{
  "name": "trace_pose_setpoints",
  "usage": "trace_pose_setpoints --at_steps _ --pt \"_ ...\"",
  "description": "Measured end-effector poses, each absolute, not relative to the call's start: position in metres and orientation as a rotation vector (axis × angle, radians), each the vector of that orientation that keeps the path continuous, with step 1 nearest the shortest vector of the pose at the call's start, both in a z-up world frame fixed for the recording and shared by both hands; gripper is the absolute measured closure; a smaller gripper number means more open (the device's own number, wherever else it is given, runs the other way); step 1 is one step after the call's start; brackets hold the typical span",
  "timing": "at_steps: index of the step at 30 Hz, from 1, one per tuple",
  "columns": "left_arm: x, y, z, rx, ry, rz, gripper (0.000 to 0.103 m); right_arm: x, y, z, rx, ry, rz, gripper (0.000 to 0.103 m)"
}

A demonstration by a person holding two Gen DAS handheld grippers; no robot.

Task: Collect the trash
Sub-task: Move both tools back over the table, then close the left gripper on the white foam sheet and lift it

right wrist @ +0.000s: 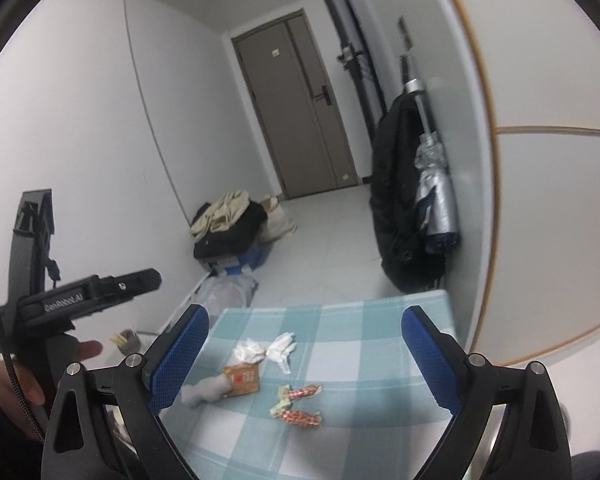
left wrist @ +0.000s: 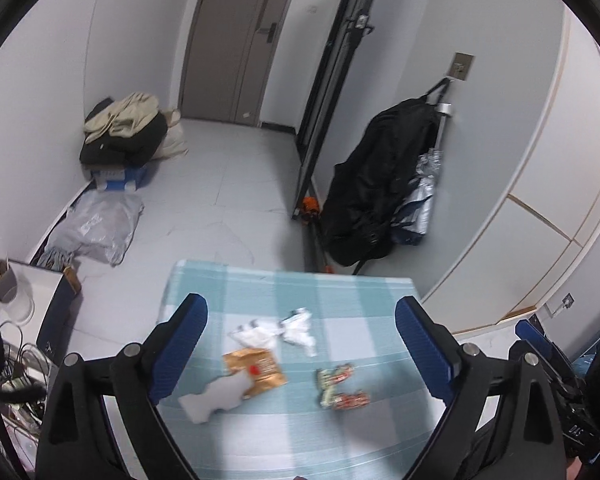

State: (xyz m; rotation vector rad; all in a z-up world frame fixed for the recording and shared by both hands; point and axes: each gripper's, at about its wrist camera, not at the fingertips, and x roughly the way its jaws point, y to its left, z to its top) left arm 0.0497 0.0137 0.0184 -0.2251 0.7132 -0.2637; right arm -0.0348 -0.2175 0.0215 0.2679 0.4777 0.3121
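Note:
Trash lies on a table with a teal checked cloth [left wrist: 340,292] [right wrist: 340,320]. There are crumpled white tissues [left wrist: 276,330] [right wrist: 266,348], a brown snack wrapper [left wrist: 256,370] [right wrist: 244,378], a grey paper piece [left wrist: 216,398] [right wrist: 204,392] and red-green candy wrappers [left wrist: 340,388] [right wrist: 298,402]. My left gripper [left wrist: 300,344] is open and empty, held above the trash. My right gripper [right wrist: 304,352] is open and empty, also above the trash. The left gripper's body [right wrist: 80,300] shows at the left of the right wrist view.
A black coat [left wrist: 372,192] [right wrist: 400,208] and a silver umbrella [right wrist: 436,200] hang on the right wall. Clothes are piled on a blue box [left wrist: 120,176] by the left wall, with a plastic bag [left wrist: 100,228] nearer. A cup of sticks [left wrist: 2,284] stands left.

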Motion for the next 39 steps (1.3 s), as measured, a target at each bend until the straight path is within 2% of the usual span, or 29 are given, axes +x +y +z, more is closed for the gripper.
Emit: trace_pose_setpoints --at_steps 9,17,32,39 --pt "0.067 0.062 -0.024 -0.304 0.822 -0.232 0.010 -0.010 -0.161 -0.011 0.203 0.570 0.356 0.005" --pt "0.071 0.069 -0.047 -0.300 0.892 -0.236 0.010 0.008 -0.132 -0.037 0.138 0.600 0.382 0.005" --pt "0.086 0.052 -0.078 -0.147 0.956 -0.189 0.010 0.025 -0.149 -0.050 0.169 0.590 0.366 0.005" --pt "0.092 0.050 -0.109 -0.102 1.089 -0.211 0.010 0.031 -0.158 -0.057 0.204 0.620 0.341 0.005"
